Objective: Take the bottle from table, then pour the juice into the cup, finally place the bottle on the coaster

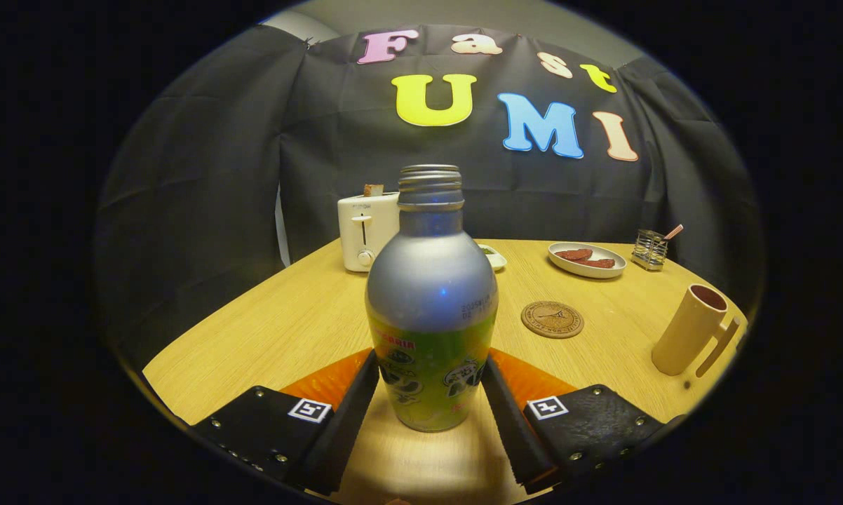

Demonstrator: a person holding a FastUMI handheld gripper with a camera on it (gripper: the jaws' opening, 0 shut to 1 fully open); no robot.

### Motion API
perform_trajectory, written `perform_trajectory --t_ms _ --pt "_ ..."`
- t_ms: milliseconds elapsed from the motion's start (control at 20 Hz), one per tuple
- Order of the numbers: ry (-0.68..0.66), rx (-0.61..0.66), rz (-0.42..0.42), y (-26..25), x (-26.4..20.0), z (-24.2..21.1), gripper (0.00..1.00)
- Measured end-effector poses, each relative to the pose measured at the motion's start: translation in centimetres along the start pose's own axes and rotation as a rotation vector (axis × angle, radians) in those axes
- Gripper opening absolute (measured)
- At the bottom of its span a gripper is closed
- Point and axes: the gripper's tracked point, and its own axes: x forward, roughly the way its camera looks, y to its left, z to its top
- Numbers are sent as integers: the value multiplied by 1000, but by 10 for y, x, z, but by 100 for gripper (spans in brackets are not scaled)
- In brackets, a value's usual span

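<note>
While upright, bottle (430, 301) between hand-held gripper (432, 393) fingers

Matt brushed metal on the bottle (430, 280), glossy printed wrap round its lower half. The table (288, 322) shows smooth pale wood grain. The cup (688, 328) looks like matt plastic, the coaster (552, 319) cork-like.

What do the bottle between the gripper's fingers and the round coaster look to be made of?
The bottle, clamped by the gripper, looks like aluminium: matte silver shoulder, threaded metal neck, glossy printed wrap below. The coaster seems cork or wood: dull brown, engraved face.
</note>
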Motion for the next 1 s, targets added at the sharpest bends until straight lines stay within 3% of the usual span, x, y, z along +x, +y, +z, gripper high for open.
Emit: perform_trajectory --t_ms 300,600,1000 --pt "34 24 17 5 -4 10 78" --pt "3 118 -4 -15 -15 50 78" --pt "-32 352 -24 -67 -29 75 78"
